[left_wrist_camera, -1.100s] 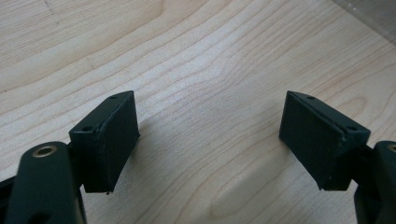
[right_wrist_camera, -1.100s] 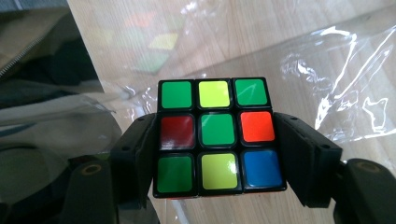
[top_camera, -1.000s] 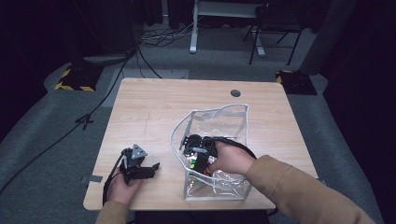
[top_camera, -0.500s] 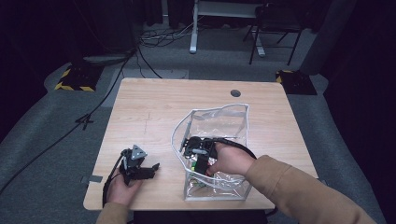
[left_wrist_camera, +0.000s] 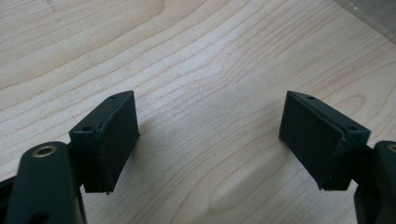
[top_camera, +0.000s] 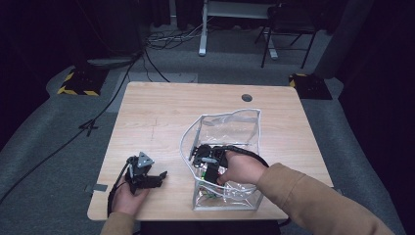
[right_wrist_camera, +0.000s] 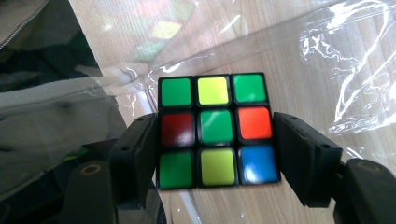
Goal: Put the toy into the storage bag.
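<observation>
The puzzle cube sits inside the clear plastic bag, which stands open on the near right part of the tabletop. In the right gripper view the cube's face shows nine stickers: green, yellow, green along the top; dark red, green, orange across the middle; green, yellow, blue along the bottom. The right gripper has its two black jaws against the cube's left and right sides at the height of the middle and bottom rows, so it is closed on the cube. Crinkled clear film lies under and around the cube, with the pale wood visible through it.

In the high view the right gripper reaches into the bag from the near right, the person's right hand and tan sleeve behind it. A black cable loops from this gripper over the bag's edge.

The left gripper rests on the near left of the tabletop, well apart from the bag, held by the left hand, with a grey three-cornered plate on top. In the left gripper view its jaws stand wide apart over bare wood with nothing between them.
</observation>
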`<state>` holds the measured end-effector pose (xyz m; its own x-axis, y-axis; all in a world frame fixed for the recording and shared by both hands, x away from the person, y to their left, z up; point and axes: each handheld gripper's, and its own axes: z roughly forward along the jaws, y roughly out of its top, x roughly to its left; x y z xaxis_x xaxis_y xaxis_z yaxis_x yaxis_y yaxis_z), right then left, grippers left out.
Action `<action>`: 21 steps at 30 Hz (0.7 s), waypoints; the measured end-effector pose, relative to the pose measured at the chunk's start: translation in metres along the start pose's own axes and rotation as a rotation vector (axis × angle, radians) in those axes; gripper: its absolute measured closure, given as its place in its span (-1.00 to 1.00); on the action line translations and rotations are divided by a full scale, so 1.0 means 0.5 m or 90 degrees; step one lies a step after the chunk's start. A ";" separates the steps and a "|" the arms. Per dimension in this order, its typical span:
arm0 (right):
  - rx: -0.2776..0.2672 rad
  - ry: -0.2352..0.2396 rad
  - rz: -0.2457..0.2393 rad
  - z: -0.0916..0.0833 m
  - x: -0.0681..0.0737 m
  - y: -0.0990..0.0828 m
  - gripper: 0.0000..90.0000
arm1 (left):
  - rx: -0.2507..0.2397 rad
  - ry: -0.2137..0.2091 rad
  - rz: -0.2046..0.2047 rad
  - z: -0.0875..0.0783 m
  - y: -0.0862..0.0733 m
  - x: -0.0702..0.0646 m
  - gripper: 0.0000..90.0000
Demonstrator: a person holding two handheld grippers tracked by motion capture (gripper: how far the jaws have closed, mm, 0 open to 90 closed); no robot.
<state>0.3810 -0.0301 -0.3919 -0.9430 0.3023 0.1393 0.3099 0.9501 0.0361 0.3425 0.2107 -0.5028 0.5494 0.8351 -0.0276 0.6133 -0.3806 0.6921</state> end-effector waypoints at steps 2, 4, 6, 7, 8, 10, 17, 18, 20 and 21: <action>0.004 0.000 0.004 0.002 0.001 -0.001 -0.24 | 0.000 0.000 0.000 0.000 0.000 0.000 -0.55; 0.004 -0.001 0.002 0.003 0.001 -0.001 -0.24 | 0.000 0.000 0.000 0.000 0.000 0.000 -0.55; 0.002 -0.002 0.001 0.003 0.001 -0.002 -0.24 | 0.000 0.002 0.000 0.000 0.000 0.000 -0.55; 0.003 -0.003 -0.002 0.003 0.000 -0.003 -0.24 | 0.000 0.002 0.000 -0.001 0.000 0.000 -0.55; 0.004 -0.005 -0.003 0.002 0.000 -0.003 -0.25 | 0.000 0.001 0.000 -0.001 0.000 0.000 -0.55; 0.000 -0.002 -0.002 0.000 0.000 -0.004 -0.10 | 0.001 0.001 -0.001 -0.001 -0.001 0.000 -0.55; -0.009 0.004 0.007 -0.016 0.003 -0.007 -0.18 | 0.004 0.001 -0.003 -0.002 -0.001 -0.001 -0.55; -0.023 0.010 0.010 -0.017 0.004 -0.008 -0.18 | 0.005 0.004 -0.003 -0.003 -0.001 -0.001 -0.55; -0.028 0.005 0.005 -0.030 0.007 -0.008 -0.19 | 0.003 0.005 -0.003 -0.003 -0.001 -0.001 -0.55; -0.038 0.009 0.006 -0.034 0.009 -0.009 -0.20 | 0.003 0.004 -0.004 -0.003 -0.002 -0.001 -0.55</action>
<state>0.3776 -0.0344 -0.3746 -0.9383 0.3098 0.1533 0.3259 0.9408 0.0931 0.3410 0.2111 -0.5024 0.5422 0.8398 -0.0271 0.6191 -0.3775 0.6886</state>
